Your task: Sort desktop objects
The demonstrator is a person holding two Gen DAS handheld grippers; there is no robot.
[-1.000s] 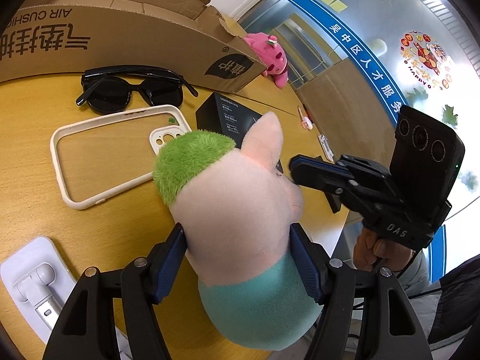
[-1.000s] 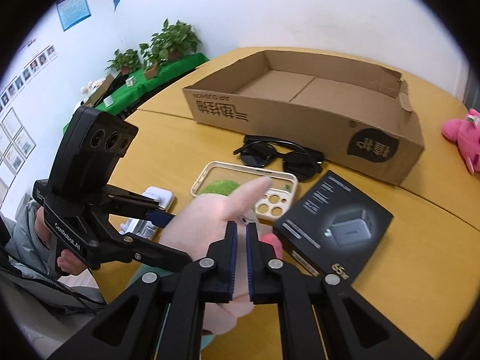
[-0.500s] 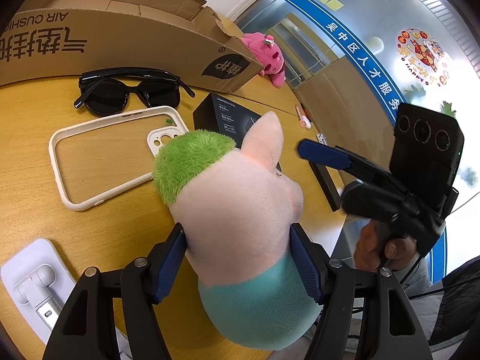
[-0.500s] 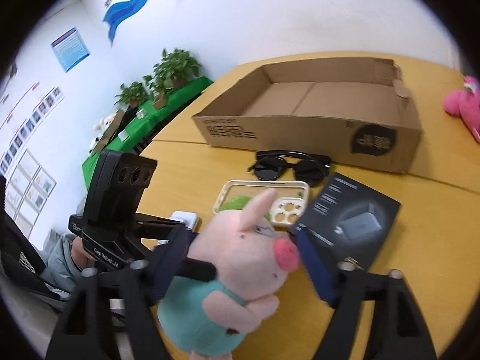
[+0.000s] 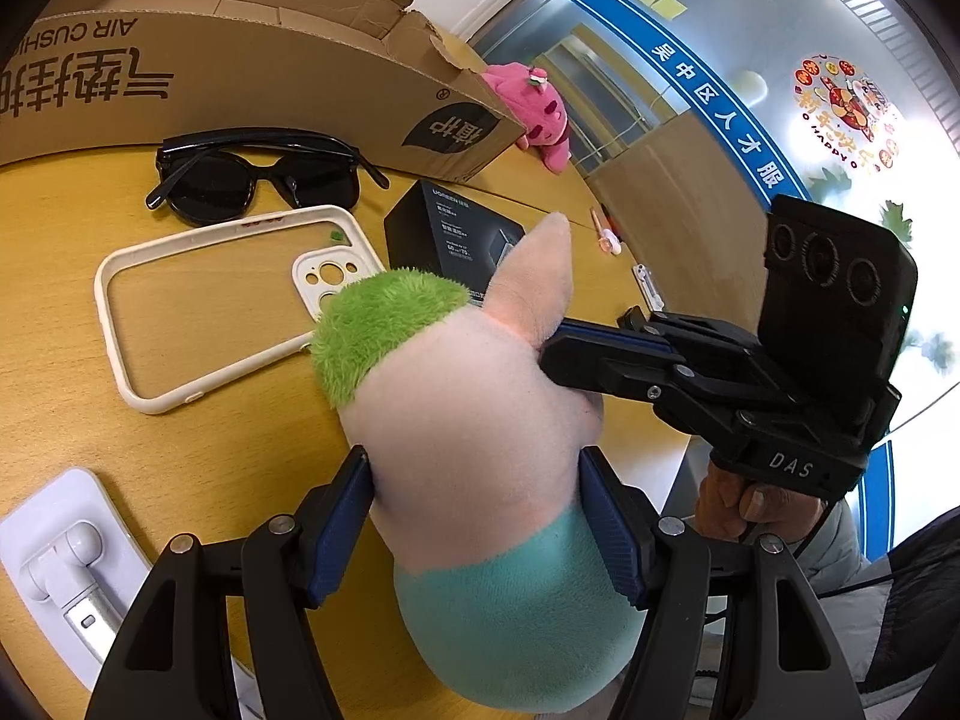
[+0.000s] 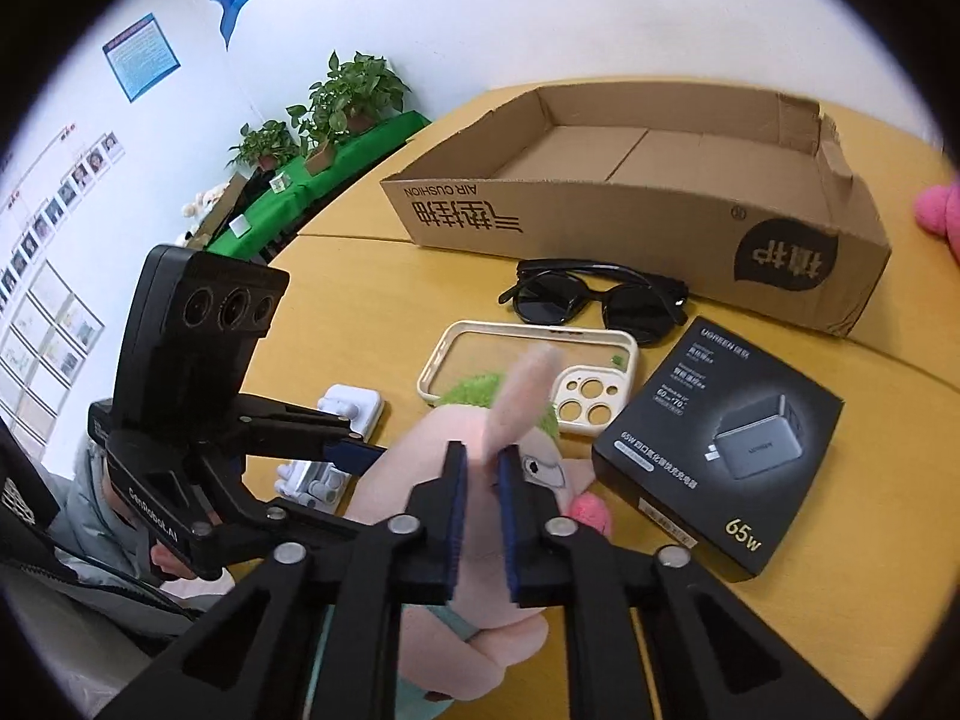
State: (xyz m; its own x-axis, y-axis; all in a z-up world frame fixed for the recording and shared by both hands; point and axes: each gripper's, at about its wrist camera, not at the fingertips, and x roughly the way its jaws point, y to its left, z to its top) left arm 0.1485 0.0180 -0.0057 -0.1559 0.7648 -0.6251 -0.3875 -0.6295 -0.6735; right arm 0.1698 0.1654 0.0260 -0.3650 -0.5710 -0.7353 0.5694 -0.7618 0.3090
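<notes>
On the yellow table, nearest its front edge, both grippers hold a plush pig.

1. Box: open brown cardboard at the far side, printed wall facing the cameras, interior bare.
2. Pig: pale pink body, teal shirt, green tuft on the head, one long pink ear upright, round pink snout. Left gripper clamps the body, blue pads pressed into both flanks. Right gripper is closed narrowly on the ear's base.
3. Charger carton: black, flat, just right of the pig in the right wrist view.
4. Phone case: cream rim, clear back, beyond the pig.
5. Sunglasses: black, between case and box.
</notes>
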